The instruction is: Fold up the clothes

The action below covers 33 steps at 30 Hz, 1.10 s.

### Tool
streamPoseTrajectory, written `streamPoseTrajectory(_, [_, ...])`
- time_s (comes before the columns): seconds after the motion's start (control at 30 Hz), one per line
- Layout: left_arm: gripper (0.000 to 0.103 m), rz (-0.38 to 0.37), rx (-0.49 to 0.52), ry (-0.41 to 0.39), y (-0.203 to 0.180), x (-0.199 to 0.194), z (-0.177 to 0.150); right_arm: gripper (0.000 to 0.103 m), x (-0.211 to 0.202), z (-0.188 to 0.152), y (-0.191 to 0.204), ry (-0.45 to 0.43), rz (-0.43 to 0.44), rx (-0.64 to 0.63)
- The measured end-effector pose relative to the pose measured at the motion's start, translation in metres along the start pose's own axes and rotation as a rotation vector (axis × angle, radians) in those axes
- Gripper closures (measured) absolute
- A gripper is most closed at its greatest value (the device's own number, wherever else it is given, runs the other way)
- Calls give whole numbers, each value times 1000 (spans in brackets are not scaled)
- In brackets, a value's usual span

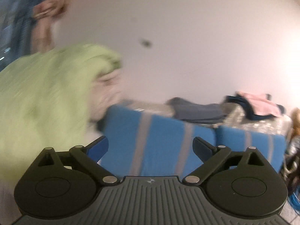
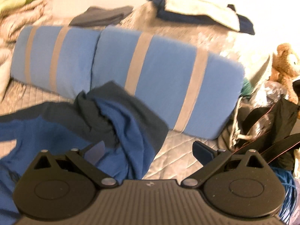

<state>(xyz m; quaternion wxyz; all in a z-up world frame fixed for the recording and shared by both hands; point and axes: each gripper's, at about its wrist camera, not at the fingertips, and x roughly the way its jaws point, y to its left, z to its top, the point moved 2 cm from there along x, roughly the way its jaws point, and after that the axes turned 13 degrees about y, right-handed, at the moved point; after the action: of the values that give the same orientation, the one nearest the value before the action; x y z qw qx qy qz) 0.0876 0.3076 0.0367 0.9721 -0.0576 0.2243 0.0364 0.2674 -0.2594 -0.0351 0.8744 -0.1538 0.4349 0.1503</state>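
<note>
In the right wrist view a blue garment with a dark grey part [image 2: 127,131] lies crumpled on the quilted bed cover [image 2: 180,155]. My right gripper [image 2: 149,151] hovers over its near edge, open wide, its left finger above the cloth and pressing on nothing. In the left wrist view my left gripper [image 1: 150,148] is also open wide and empty, pointing at the blue striped cushions [image 1: 159,140]. A blurred light green cloth [image 1: 46,93] fills the left side, beside the left finger and apart from it.
Behind the cushions [image 2: 165,71] lie a folded dark grey pile [image 2: 101,16] and a white and navy pile [image 2: 202,9]. A teddy bear [image 2: 286,63], a black bag [image 2: 271,121] and a blue cable [image 2: 288,187] crowd the right. A person's hand [image 1: 50,7] shows top left.
</note>
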Motion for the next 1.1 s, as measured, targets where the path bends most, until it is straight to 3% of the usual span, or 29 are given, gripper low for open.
streamPoseTrajectory(0.17, [4,-54,42,-6,-49,15,35,0,-38,19,-26,-68,-22,27])
streamPoseTrajectory(0.3, [4,-100,84,51,-86,41,30,0,-49,25,-37,-91,1,56])
streamPoseTrajectory(0.57, [4,-186,138,138,-176,106,-47,0,4,7,-13,-55,83,24])
streamPoseTrajectory(0.77, [4,-272,126,217,-220,140,-102,0,47,1,14,-54,106,-29])
streamPoseTrajectory(1.1, [5,-279,60,309,-242,208,-196,0,109,7,66,-49,92,-132])
